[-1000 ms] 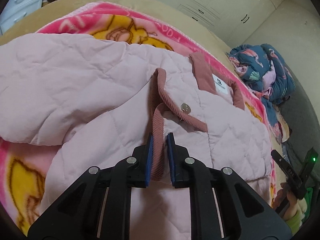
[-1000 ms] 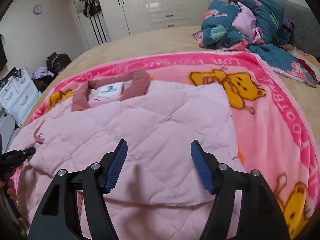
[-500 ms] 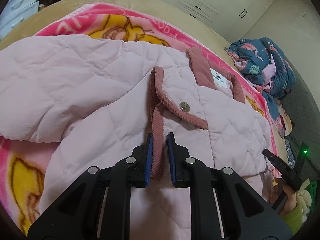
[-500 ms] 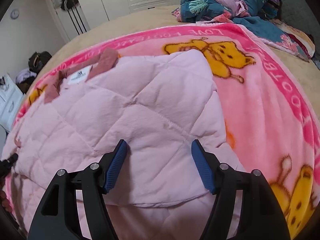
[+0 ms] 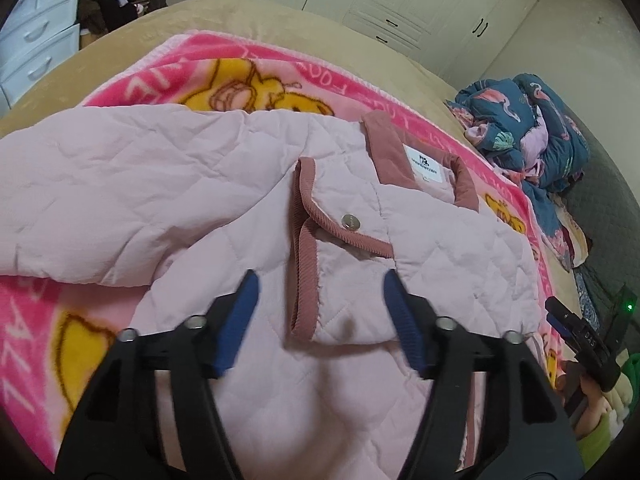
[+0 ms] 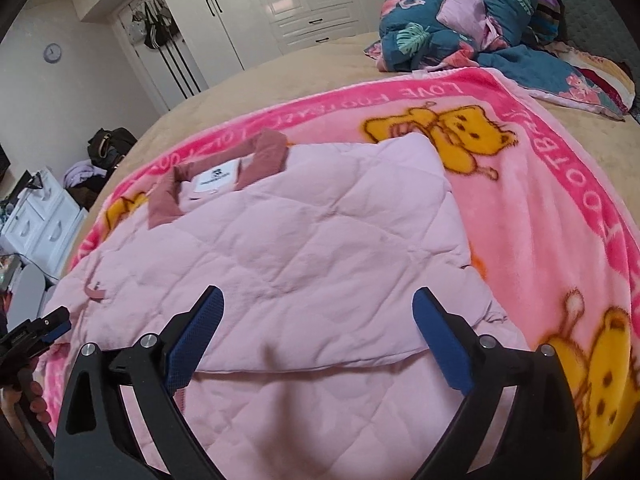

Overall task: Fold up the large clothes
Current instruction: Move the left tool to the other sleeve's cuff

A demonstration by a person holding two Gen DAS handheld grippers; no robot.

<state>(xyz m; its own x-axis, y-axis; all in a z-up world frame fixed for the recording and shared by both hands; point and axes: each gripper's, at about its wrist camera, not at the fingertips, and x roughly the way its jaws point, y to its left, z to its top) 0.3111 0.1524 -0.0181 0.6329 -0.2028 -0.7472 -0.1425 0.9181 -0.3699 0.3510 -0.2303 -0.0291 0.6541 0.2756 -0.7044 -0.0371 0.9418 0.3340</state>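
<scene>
A pale pink quilted jacket (image 5: pixel 168 192) with a dusty-rose collar (image 5: pixel 390 152) lies on a pink cartoon blanket (image 5: pixel 256 80) on the bed. Its sleeve cuff (image 5: pixel 306 256), edged in rose corduroy with a snap button (image 5: pixel 351 222), lies folded across the jacket's body. My left gripper (image 5: pixel 320 312) is open, just short of the cuff, touching nothing. In the right wrist view the jacket (image 6: pixel 320 240) lies with its right side folded in. My right gripper (image 6: pixel 316 336) is open above the jacket's lower part, empty. Each gripper shows at the other view's edge.
A heap of blue patterned bedding (image 6: pixel 460 20) lies at the head of the bed. White wardrobes (image 6: pixel 280 8) line the far wall. A white drawer unit (image 6: pixel 44 224) and bags (image 6: pixel 108 148) stand beside the bed. The blanket's right part (image 6: pixel 560 200) is bare.
My left gripper has opened and let go of the rose cuff, which now lies on the jacket. The right gripper stayed open and pulled back a little.
</scene>
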